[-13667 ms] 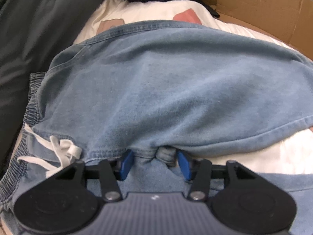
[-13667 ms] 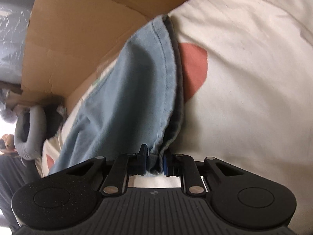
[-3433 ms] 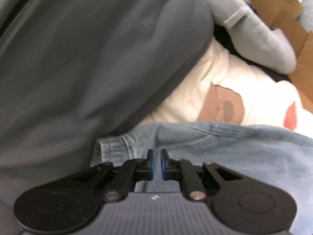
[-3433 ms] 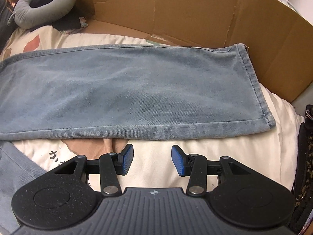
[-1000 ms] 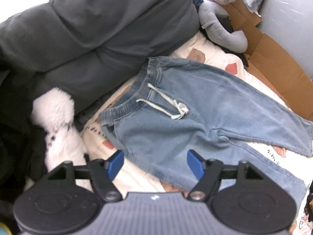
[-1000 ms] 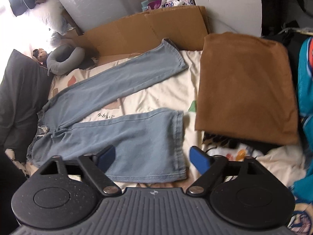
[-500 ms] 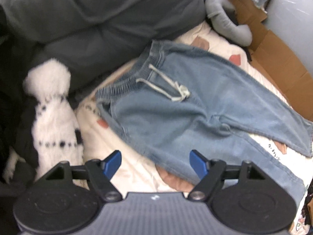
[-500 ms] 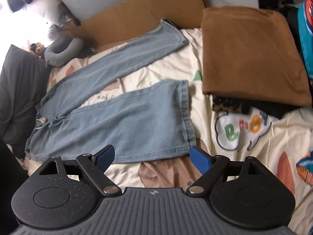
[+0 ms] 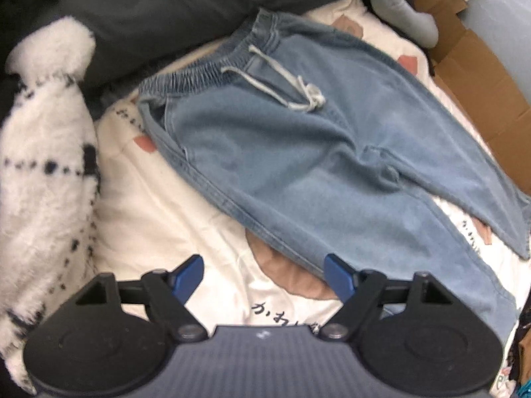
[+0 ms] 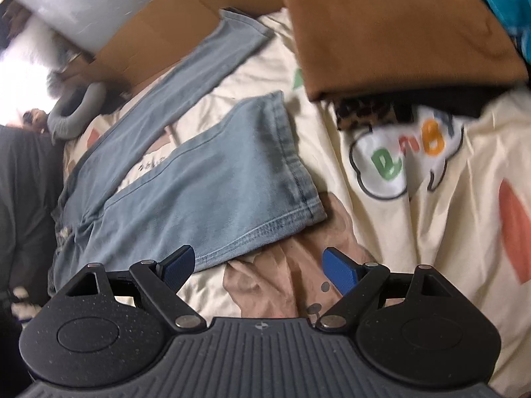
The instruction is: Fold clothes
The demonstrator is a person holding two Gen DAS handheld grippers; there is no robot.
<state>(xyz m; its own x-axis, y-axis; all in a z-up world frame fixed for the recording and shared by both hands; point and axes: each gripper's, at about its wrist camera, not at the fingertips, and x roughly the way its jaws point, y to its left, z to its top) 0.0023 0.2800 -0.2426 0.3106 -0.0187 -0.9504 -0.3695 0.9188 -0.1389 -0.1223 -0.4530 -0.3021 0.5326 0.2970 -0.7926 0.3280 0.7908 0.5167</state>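
Jeans (image 9: pixel 298 152) flat on cream printed bedsheet (image 9: pixel 159 219), both grippers' jaws spread, empty.

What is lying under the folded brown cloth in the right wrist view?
Under the brown cloth a leopard-print fabric and something black stick out at its near edge, all on the cream bedsheet. How far they reach beneath is covered.

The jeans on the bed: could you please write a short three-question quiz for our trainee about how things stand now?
1. True or false: the jeans are already folded in half.
2. What lies on the waistband: (a) a belt, (b) a drawstring, (c) nothing?
3. What does the right gripper hold?

Key: 1 false, both legs lie spread apart. 2 b. 3 nothing; like the left gripper, it is open.
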